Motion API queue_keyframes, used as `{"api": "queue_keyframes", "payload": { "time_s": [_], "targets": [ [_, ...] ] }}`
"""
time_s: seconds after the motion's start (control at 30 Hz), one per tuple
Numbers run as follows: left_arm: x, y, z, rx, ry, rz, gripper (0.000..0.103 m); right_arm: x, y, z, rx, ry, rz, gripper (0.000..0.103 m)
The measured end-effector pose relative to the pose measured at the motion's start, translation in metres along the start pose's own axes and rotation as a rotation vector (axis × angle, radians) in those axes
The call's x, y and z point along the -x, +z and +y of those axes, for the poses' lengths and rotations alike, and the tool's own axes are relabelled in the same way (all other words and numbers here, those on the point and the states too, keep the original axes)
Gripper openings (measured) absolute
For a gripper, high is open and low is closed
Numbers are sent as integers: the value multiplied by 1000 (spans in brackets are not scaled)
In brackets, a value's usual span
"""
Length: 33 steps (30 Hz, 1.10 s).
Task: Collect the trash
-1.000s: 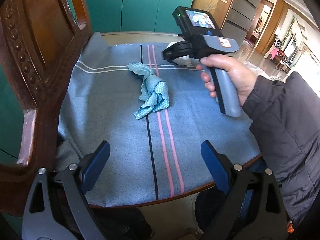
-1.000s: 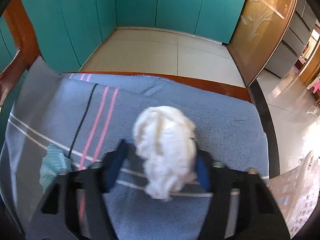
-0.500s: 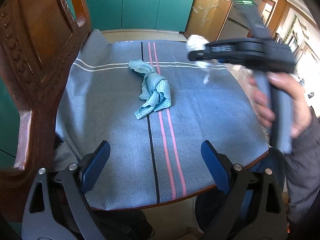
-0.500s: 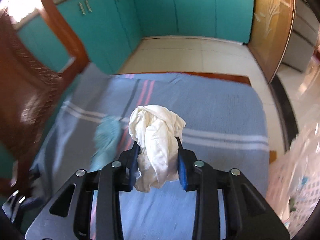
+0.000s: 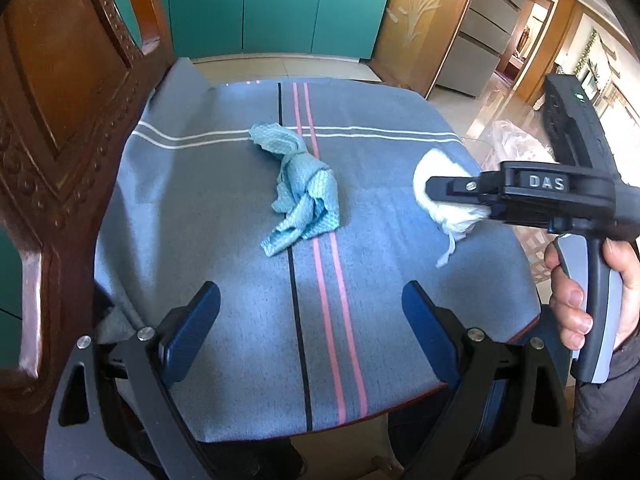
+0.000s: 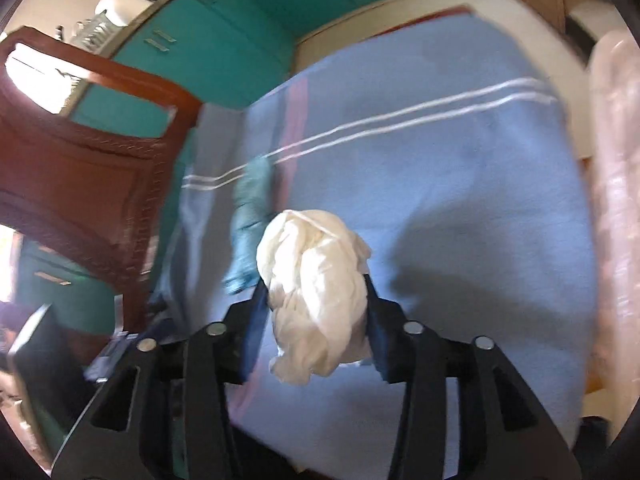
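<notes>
A crumpled white paper wad (image 6: 316, 264) sits between the blue pads of my right gripper (image 6: 316, 296), whose jaws are opening while still touching it. In the left wrist view the wad (image 5: 460, 216) hangs from that gripper (image 5: 436, 192) over the table's right side, a person's hand on the handle. A crumpled teal cloth (image 5: 304, 192) lies at the middle of the blue striped tablecloth (image 5: 224, 240); the right wrist view shows it blurred (image 6: 250, 216). My left gripper (image 5: 310, 300) stands open and empty over the near table edge.
A carved wooden chair (image 5: 60, 120) stands against the table's left side. A clear plastic bag (image 5: 516, 144) sits just beyond the right edge of the table, seen blurred (image 6: 616, 200) in the right wrist view. Teal cabinets (image 5: 280, 4) line the far wall.
My right gripper carried the white wad from the far middle of the table to its right side and rolled over. Its jaws stand wider than half a second ago. The left gripper stayed put.
</notes>
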<state>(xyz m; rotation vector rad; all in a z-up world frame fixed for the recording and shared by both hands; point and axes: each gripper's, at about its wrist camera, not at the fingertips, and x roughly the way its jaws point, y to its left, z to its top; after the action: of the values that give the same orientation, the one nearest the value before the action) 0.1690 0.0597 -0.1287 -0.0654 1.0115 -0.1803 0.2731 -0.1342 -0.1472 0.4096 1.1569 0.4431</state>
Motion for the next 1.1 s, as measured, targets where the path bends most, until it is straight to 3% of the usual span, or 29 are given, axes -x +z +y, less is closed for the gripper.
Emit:
{"api": "queue_keyframes", "payload": {
  "time_s": [0.07,0.23,0.4,0.5,0.53,0.57,0.67,0.77,0.87,1.1],
  "targets": [
    [-2,5,1,2,-2,1,92,11,2,1,23,-34,-51,73],
    [-14,23,7,22,21,-26,92,35,-1,8,92,-227,-157,74],
    [-47,50,11,72,7,2,91,54,-15,5,151,-299,-192,74],
    [-63,61,7,55,27,12,79,55,-23,9,217,-346,-193,74],
    [-68,64,6,51,30,21,68,54,-26,10,235,-352,-188,74],
    [-72,65,6,53,34,25,54,51,-28,11,250,-352,-182,74],
    [-71,60,7,73,33,37,24,45,-32,18,287,-340,-167,74],
    [-50,45,4,50,74,22,16,35,-34,30,328,-318,-154,74],
    [-31,25,10,62,55,22,13,22,-31,36,325,-304,-141,74],
    [-12,-16,19,62,68,64,13,-13,-16,40,225,-191,-67,73]
  ]
}}
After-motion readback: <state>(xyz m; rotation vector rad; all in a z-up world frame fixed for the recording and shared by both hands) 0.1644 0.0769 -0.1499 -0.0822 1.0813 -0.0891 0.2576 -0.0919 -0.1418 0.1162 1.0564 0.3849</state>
